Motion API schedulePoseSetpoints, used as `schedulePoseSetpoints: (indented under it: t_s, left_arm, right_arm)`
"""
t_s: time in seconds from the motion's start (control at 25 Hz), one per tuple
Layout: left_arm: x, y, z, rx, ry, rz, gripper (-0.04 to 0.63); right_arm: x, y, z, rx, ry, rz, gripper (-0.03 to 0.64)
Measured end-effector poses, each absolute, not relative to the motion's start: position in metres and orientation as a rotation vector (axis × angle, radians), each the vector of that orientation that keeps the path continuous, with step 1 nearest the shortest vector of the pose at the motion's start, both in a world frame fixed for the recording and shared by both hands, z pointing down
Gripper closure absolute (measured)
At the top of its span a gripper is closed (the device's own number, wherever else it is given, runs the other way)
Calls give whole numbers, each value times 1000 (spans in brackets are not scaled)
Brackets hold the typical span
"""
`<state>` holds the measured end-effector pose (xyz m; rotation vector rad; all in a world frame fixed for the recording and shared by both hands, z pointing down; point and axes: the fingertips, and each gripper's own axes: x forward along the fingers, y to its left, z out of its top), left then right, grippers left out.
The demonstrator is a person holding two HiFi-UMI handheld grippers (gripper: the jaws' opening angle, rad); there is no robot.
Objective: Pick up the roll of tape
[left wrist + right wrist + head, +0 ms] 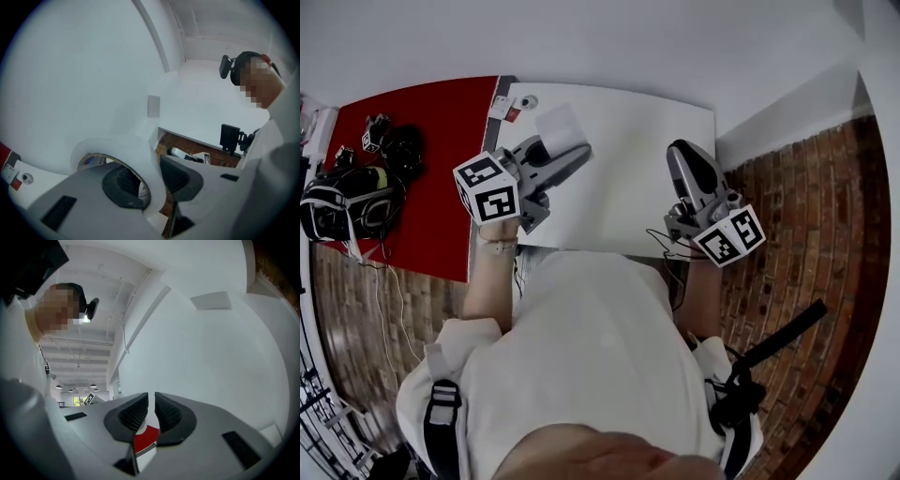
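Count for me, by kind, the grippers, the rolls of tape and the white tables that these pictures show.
Grippers: 2, the left gripper and the right gripper
Tape: 1, the roll of tape, held by the left gripper
Tables: 1, the white table
Total: 4

White table [628, 187] sits in front of the plain white wall [581, 37], a red surface [441, 141] butts up on its left carrying black gear [356, 202], and brick-patterned floor [797, 234] spreads to its right.
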<state>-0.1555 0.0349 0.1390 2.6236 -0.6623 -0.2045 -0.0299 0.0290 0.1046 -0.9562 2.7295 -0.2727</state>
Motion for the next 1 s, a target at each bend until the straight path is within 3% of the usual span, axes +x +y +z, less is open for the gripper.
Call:
schedulePoseSetpoints:
  t_s: [1.0]
  left_arm:
    - [-162, 36, 121, 2530, -613, -419, 482]
  right_arm:
    - [-33, 12, 116, -887, 2769, -285, 558]
